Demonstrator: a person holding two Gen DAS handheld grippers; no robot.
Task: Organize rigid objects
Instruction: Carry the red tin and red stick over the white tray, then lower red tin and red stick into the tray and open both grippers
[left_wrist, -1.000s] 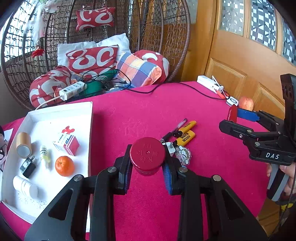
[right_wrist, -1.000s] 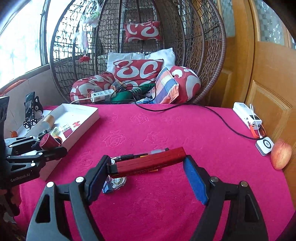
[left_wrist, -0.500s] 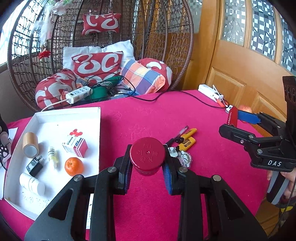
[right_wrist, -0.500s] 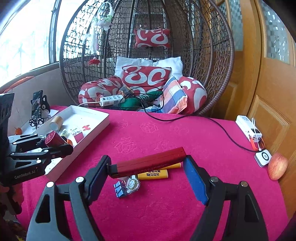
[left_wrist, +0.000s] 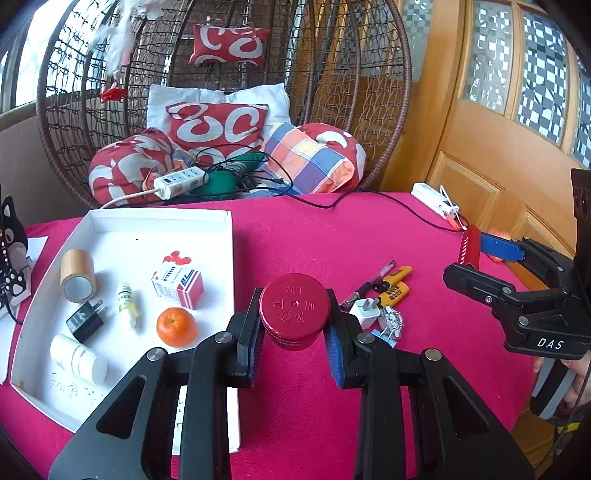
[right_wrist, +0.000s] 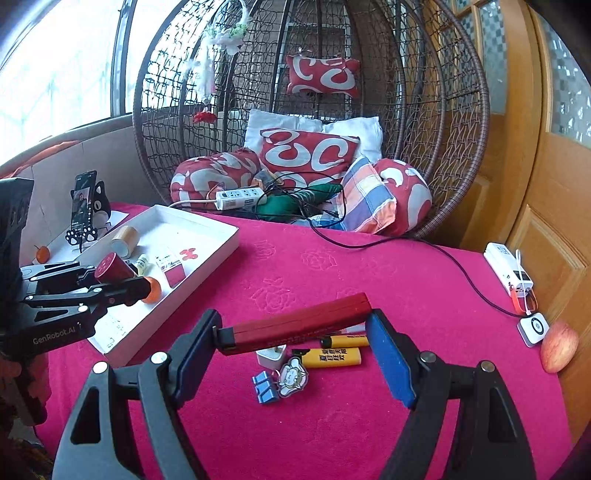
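Clamping a round red jar (left_wrist: 294, 311) by its sides, the left gripper (left_wrist: 294, 332) holds it lifted above the pink tabletop (left_wrist: 424, 350), just to the right of the white tray (left_wrist: 162, 216). The jar's embossed lid faces the camera, and the blue-padded fingers (left_wrist: 334, 350) press on either side of it. In the tray lie an orange (left_wrist: 176, 327), a small red-and-white box (left_wrist: 178, 283), a little yellow bottle (left_wrist: 126, 300), a black plug (left_wrist: 85, 320), a white bottle (left_wrist: 78, 357) and a wooden-sided cylinder (left_wrist: 77, 275).

The right gripper (right_wrist: 295, 334) carries a long red box (right_wrist: 295, 325) crosswise, tilted with its right end higher. The left finger presses the box's lower end; the upper end seems to meet the top of the right finger, though the contact there is hard to make out. Beneath it on the tabletop sit two yellow markers (right_wrist: 330, 356), a white charger plug (right_wrist: 271, 356), blue binder clips (right_wrist: 265, 387) and a cartoon keyring (right_wrist: 292, 376). An apple (right_wrist: 559, 346) rests at the tabletop's right edge.
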